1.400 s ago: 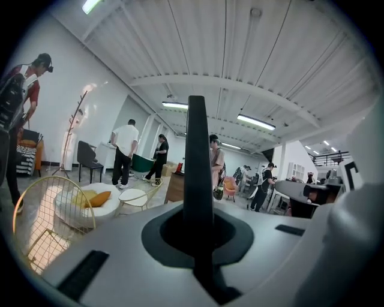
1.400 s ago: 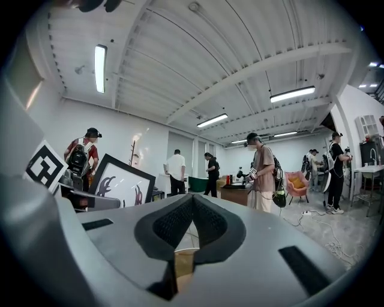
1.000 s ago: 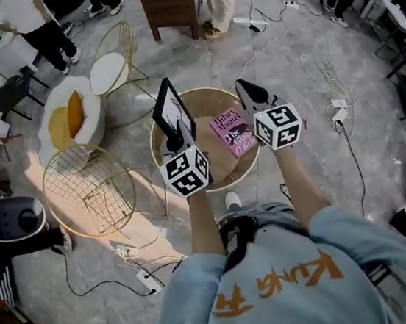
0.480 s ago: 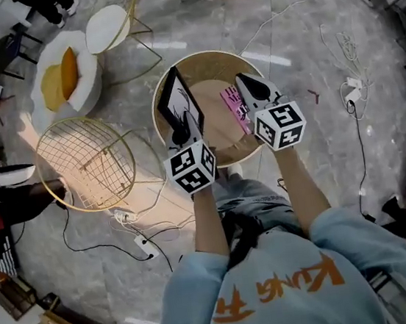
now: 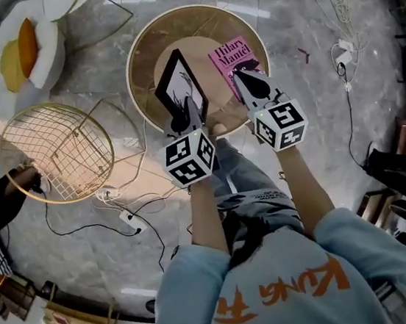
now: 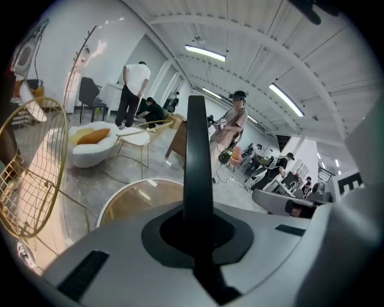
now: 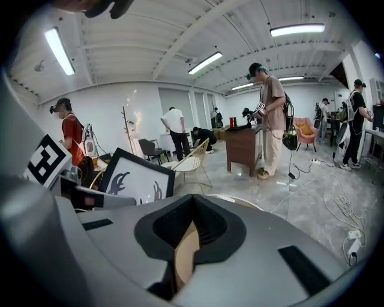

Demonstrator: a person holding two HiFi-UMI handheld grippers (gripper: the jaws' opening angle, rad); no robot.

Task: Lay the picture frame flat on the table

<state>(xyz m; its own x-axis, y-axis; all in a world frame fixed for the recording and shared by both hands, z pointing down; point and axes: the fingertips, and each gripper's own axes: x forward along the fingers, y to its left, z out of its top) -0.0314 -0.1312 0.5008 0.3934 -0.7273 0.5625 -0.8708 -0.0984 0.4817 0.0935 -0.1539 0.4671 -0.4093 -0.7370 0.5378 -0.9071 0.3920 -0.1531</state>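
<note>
Over the round wooden table (image 5: 140,51), on a grey marbled floor (image 5: 317,128) strewn with cables (image 5: 352,138): picture frame (image 5: 178,87) up on edge, not yet flat.
Clamped tight by its lower edge in the left gripper (image 5: 183,121), above the table's middle. Right gripper (image 5: 242,80) closed and empty, tips over the table's right half, where a pink book (image 5: 237,53) lies. Gold wire chair (image 5: 57,151) just left of the table. Against a second ago, both grippers lower and closer to the table, frame still tilted upright.
</note>
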